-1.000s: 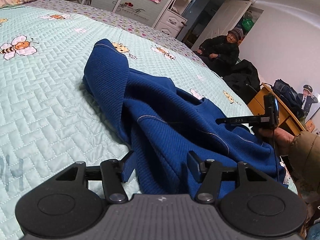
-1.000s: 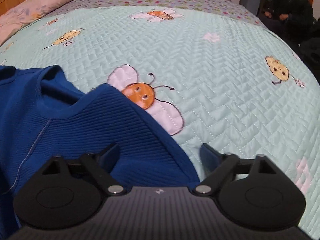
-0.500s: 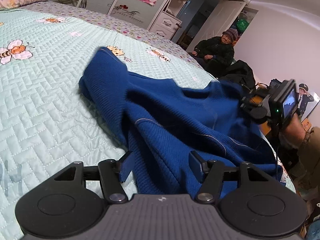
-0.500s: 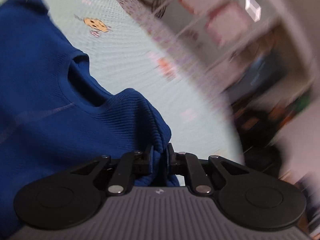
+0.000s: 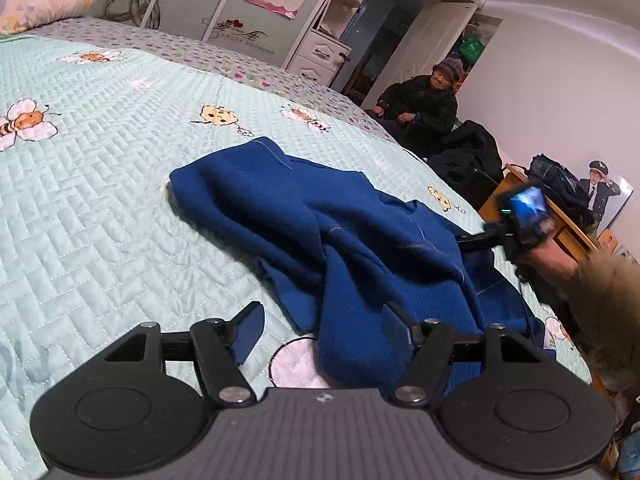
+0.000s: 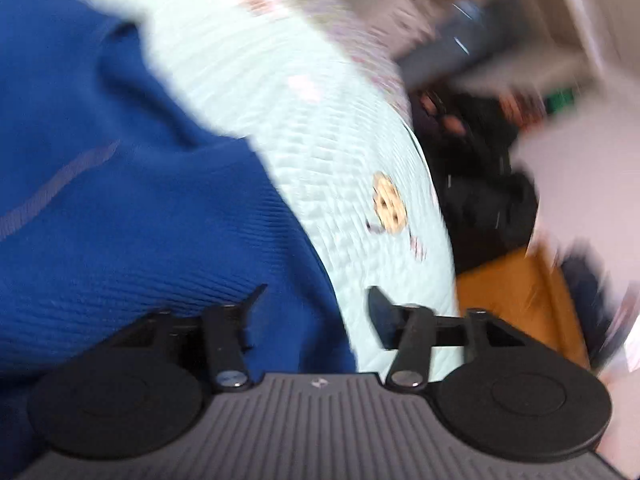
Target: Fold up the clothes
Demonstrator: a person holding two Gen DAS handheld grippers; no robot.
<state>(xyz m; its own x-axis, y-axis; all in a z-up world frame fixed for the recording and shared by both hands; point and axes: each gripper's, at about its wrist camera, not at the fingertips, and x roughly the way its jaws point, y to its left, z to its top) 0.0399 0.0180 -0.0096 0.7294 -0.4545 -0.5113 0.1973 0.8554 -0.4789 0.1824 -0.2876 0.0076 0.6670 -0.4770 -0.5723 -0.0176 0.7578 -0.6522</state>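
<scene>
1. Looking along the left wrist view: the left claw (image 5: pixel 320 322) stands wide, nothing between its fingers (image 5: pixel 248 328). Its right finger sits against the near hem of the blue sweater (image 5: pixel 340 240); its left finger is over bare quilt.
2. Blue sweater: ribbed knit, lying crumpled in a loose heap on the bed (image 5: pixel 100 208), running from mid-bed toward the near right edge, one sleeve-like fold trailing toward the left claw.
3. Bed: covered by a pale green quilted spread printed with bees; a floral pillow (image 5: pixel 36 2) at the far left corner.
4. Right claw (image 5: pixel 480 238), as seen from the left view: at the sweater's right side, beside the fabric, held by a hand (image 5: pixel 548 258) in a brown sleeve; its small screen is lit. Its spread cannot be told from here.
5. Background, left view: a seated person in dark clothes (image 5: pixel 424 108), a wooden table (image 5: pixel 560 220) with a dark bag on it, white cupboards with open shelves; their contents are too small to tell.
6. Right wrist view, heavily blurred: the right claw (image 6: pixel 316 304) is wide apart and grips nothing. The blue sweater (image 6: pixel 140 200) fills the left half, its edge lying between the fingers; the green bed (image 6: pixel 320 128) shows beyond.
</scene>
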